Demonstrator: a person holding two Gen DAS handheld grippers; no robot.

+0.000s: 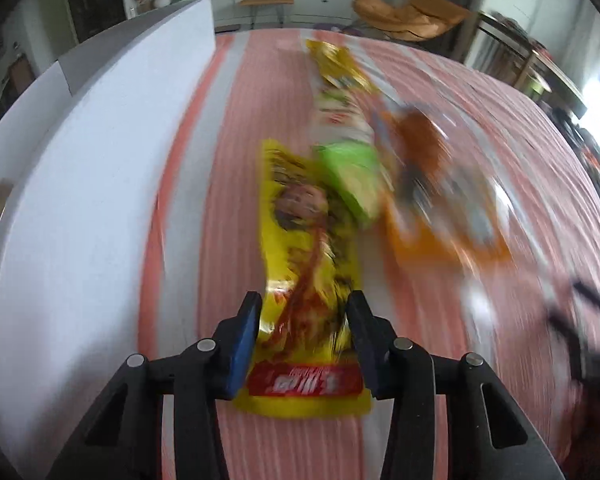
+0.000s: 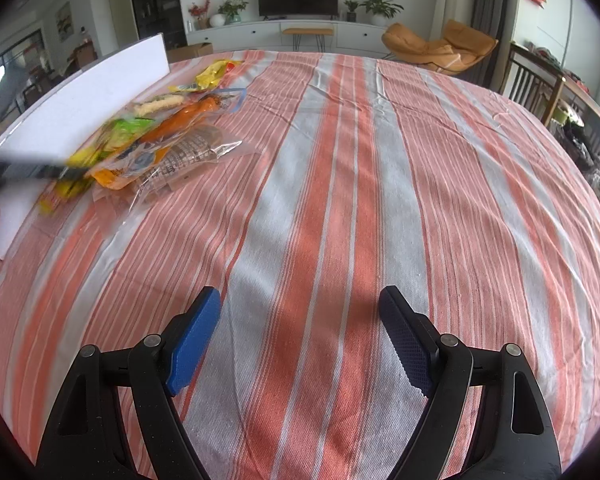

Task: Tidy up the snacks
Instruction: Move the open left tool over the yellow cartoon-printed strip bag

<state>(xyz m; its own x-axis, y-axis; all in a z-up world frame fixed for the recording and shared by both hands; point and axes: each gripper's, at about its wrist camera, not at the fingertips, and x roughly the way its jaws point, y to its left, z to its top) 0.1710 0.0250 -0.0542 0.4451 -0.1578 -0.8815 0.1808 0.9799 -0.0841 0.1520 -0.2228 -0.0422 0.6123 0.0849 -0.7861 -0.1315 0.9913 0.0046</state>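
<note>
Up close, by label:
Left gripper: black frame with blue pads; the fingers straddle the yellow packet without clearly pinching it, so I cannot tell if they grip.
Yellow packet: glossy crinkled foil, long and flat, red band at its near end, lying on the counter.
Snack pile: clear, orange and green plastic bags heaped just beside the white foam board.
Right gripper: fingers spread wide, holding nothing.
Counter: woven cloth in red and grey stripes, wrinkled; wide bare stretch toward the right edge.
</note>
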